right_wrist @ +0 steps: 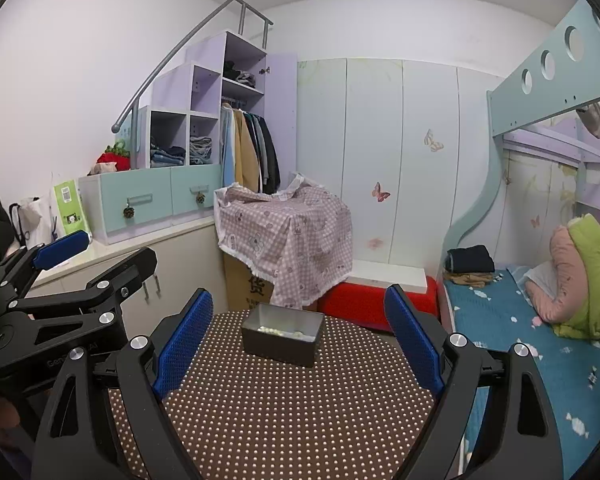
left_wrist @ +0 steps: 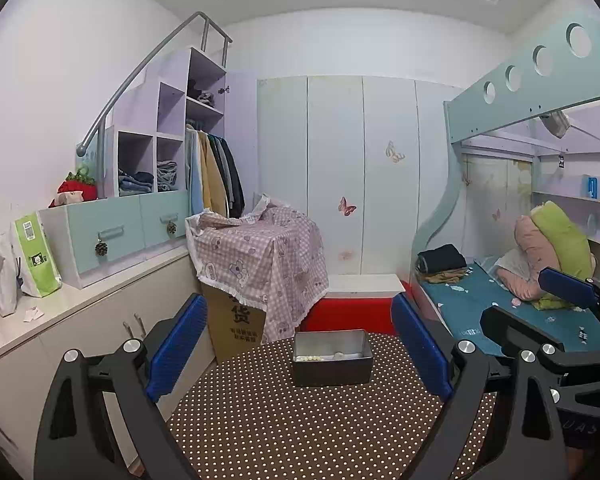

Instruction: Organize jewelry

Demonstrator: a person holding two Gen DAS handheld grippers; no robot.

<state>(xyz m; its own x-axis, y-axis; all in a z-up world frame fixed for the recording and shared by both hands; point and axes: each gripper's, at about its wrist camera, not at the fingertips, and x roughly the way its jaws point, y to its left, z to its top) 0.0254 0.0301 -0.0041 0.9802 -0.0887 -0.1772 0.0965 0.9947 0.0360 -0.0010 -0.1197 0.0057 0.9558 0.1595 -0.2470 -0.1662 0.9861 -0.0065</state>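
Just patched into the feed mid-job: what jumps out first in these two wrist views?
Centre stage is a small open metal tin with pale beads inside, alone on a brown polka-dot table. Framing it, the left gripper and right gripper each hold their blue-padded jaws wide apart, nothing between them, short of the tin. Behind the table, a pink checked cloth drapes a cardboard box.

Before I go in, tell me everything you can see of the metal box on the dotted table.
The metal box is a small open rectangular tin, dark grey outside, brushed silver inside, with no lid in sight. It sits upright and level toward the far edge of the brown polka-dot table. A string of pale pearl-like beads and something small and whitish lie on its floor. Neither claw touches it.
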